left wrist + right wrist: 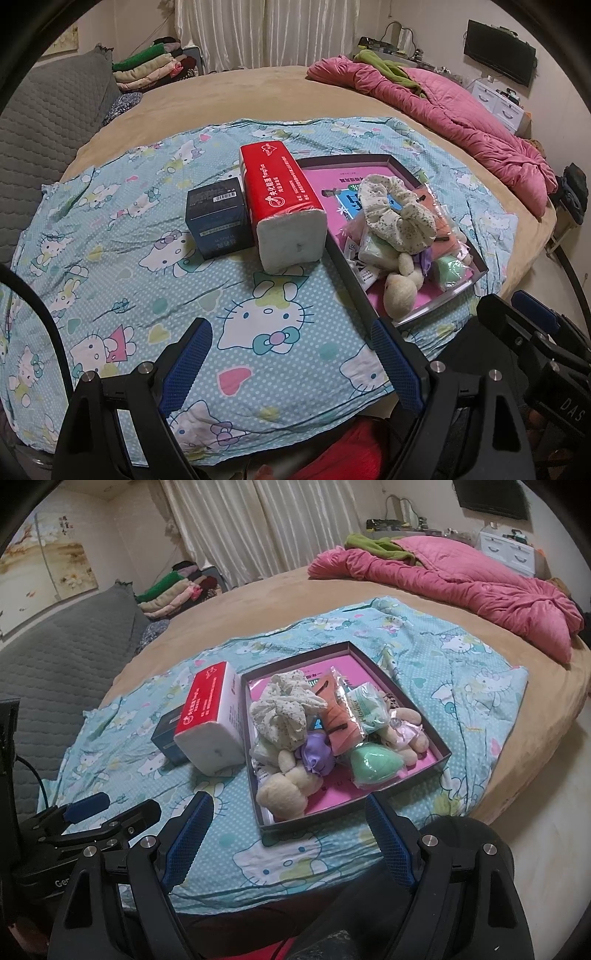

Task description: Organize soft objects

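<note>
A shallow dark box (424,788) with a pink floor lies on the cartoon-cat sheet (122,236) on the bed. In it are a floral scrunchie (282,710), a cream plush bear (286,790), a purple flower (316,755), an orange striped piece (338,725), a bagged green puff (373,766) and a second small plush (412,734). A red tissue pack (284,205) and a dark blue carton (218,218) stand left of the box. My left gripper (291,363) hovers open over the sheet, near the front edge. My right gripper (286,840) is open, just short of the box's near edge.
A pink quilt (461,114) with a green cloth (376,546) lies at the far right of the tan bed. Folded clothes (147,70) are stacked at the back left beside a grey padded headboard (48,122). Something red (347,454) shows below my left gripper.
</note>
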`<move>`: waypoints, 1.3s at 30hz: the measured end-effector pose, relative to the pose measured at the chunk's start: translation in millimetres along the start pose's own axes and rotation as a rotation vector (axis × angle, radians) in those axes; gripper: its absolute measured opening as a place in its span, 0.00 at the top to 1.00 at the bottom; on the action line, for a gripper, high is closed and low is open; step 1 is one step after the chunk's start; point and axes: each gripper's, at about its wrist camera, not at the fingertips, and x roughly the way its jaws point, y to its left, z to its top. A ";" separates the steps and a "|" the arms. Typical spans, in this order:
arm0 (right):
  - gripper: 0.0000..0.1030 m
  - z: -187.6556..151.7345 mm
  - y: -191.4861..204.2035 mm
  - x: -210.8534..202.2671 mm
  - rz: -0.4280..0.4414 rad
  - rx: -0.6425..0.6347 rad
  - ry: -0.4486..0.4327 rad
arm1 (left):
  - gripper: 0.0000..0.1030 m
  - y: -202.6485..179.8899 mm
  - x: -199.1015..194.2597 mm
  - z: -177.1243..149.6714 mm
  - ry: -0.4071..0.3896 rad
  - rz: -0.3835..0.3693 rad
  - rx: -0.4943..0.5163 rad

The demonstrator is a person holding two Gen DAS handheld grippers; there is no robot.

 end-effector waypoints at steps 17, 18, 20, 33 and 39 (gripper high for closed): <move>0.17 0.4 -1.8 0.9 0.000 0.008 0.002 | 0.15 0.4 1.4 0.4 0.003 0.000 -0.003; 0.17 0.4 -1.9 0.9 0.001 0.008 0.003 | 0.15 0.8 1.4 0.2 0.003 0.001 -0.004; 0.17 0.5 -2.0 0.9 0.001 0.008 0.002 | 0.15 0.5 1.8 0.3 0.003 0.002 -0.004; 0.17 0.1 -4.8 2.1 0.000 0.024 0.006 | 0.15 2.0 3.7 -0.8 0.006 0.005 0.000; 0.17 0.5 -5.2 2.2 0.000 0.027 0.007 | 0.15 1.1 5.8 -2.4 0.010 0.005 0.003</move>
